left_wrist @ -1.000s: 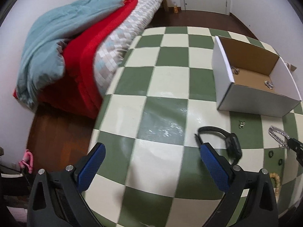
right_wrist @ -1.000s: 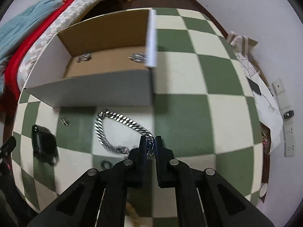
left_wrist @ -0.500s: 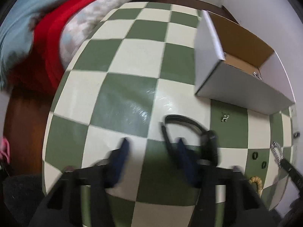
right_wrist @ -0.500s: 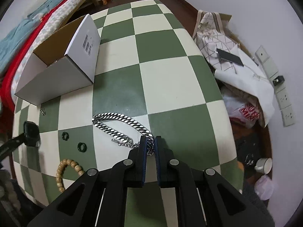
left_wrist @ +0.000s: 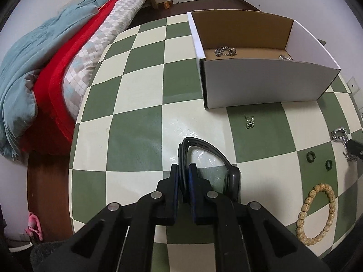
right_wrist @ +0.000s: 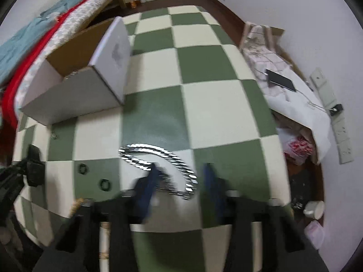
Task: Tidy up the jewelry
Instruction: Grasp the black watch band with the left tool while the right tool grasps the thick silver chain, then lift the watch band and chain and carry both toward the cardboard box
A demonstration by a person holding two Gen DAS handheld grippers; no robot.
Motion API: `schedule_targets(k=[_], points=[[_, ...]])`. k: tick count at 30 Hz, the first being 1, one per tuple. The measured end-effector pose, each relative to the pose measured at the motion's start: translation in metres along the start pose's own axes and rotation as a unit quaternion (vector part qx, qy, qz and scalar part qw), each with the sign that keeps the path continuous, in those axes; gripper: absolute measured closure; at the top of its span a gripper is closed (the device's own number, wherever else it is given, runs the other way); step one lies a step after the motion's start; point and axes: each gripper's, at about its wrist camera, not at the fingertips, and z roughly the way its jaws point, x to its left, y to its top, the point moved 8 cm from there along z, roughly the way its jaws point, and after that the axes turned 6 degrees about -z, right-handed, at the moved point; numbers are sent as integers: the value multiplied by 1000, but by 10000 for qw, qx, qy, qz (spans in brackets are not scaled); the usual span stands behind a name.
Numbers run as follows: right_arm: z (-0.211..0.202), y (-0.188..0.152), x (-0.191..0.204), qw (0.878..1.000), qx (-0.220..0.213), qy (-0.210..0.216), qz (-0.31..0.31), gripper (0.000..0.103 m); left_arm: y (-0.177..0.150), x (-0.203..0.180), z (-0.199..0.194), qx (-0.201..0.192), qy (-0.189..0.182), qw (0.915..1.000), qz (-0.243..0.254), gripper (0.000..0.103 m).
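Observation:
My left gripper [left_wrist: 183, 179] is shut on the strap of a black watch [left_wrist: 233, 176] lying on the green and cream checked table [left_wrist: 136, 136]. My right gripper [right_wrist: 179, 176] is open, its fingers either side of a silver chain [right_wrist: 158, 158] that lies on the table. The white cardboard box [left_wrist: 261, 86] stands beyond the watch with two silver pieces [left_wrist: 225, 51] inside. A wooden bead bracelet [left_wrist: 317, 213], two dark rings [left_wrist: 310, 156] and a small H-shaped charm [left_wrist: 249, 121] lie on the table.
A bed with red and blue blankets [left_wrist: 56, 63] runs along the table's left edge. To the right of the table, a covered stand holds a phone [right_wrist: 281, 81], with bags and a cup [right_wrist: 315, 208] on the floor.
My left gripper moved onto the watch and shut on its strap. My right gripper opened and let go of the silver chain, which now lies on the table.

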Motion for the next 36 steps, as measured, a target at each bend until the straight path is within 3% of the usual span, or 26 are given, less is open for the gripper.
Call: schedule_targets(k=[1,5,7,15,29,36], points=[[0,1,3,10000,7,-2,-24,95,1,1,0,-16,3,10000,7,98],[-2,0,9,9996,-43,256,130,96,5,1,-9,-111,-40,9999,-11,99],[-11,0,10,9987,-211,389,243,100,7,1,-14,-177,-57,9998,-27,99],[-61,16,15,9943,-777,646,348,100,22,-2,-45,-485,-211,9985,-107,100],[-114,49,40,9907,-1192,654,-1,100,69,-11,-114,-1171,-425,9919,-249,100],[-139,79,58,9872,-1434,660,-214,102,98,-5,-131,-1324,-525,9888,-440,100]])
